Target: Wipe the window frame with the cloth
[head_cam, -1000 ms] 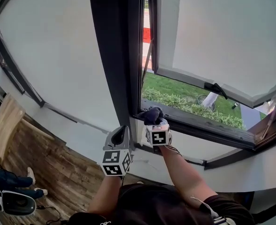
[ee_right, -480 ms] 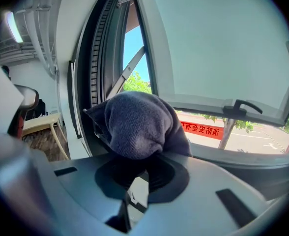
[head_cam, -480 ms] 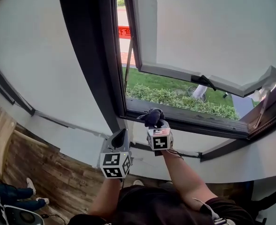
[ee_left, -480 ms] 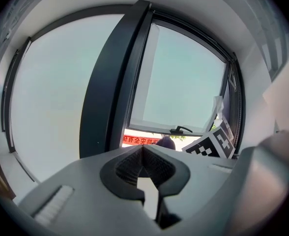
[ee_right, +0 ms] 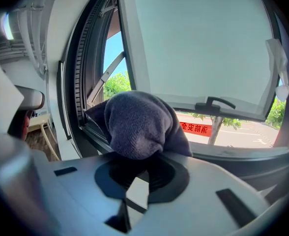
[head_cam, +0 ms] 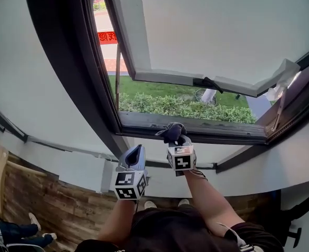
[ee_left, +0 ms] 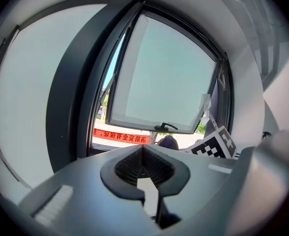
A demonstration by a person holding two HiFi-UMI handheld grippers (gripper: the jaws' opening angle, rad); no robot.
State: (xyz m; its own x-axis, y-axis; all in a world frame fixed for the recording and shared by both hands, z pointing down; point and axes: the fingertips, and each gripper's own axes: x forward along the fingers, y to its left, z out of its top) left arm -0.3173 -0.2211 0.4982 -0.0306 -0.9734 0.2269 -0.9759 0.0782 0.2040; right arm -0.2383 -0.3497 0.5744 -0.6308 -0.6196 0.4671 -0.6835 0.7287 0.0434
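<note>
A dark window frame (head_cam: 196,127) runs across the head view, its sash (head_cam: 207,30) swung open outward with a black handle (head_cam: 207,83). My right gripper (head_cam: 174,138) is shut on a dark grey cloth (head_cam: 171,131), which rests against the frame's bottom rail near its left end. In the right gripper view the cloth (ee_right: 137,122) bulges out of the jaws and covers the rail (ee_right: 243,154). My left gripper (head_cam: 132,156) hangs below and left of the rail, shut and empty, apart from the frame. In the left gripper view its jaws (ee_left: 143,167) meet with nothing between them.
A thick dark mullion (head_cam: 70,62) stands left of the opening, with a fixed frosted pane (head_cam: 12,72) beyond it. Below the rail are a white wall (head_cam: 160,167) and wooden floor (head_cam: 44,209). Outside lie grass and a hedge (head_cam: 170,105). A stay arm (head_cam: 117,77) crosses the opening's left side.
The head camera has tilted, so the window slid left and the floor shrank from view. The right gripper stays on the bottom rail with the cloth; the left gripper holds its place.
</note>
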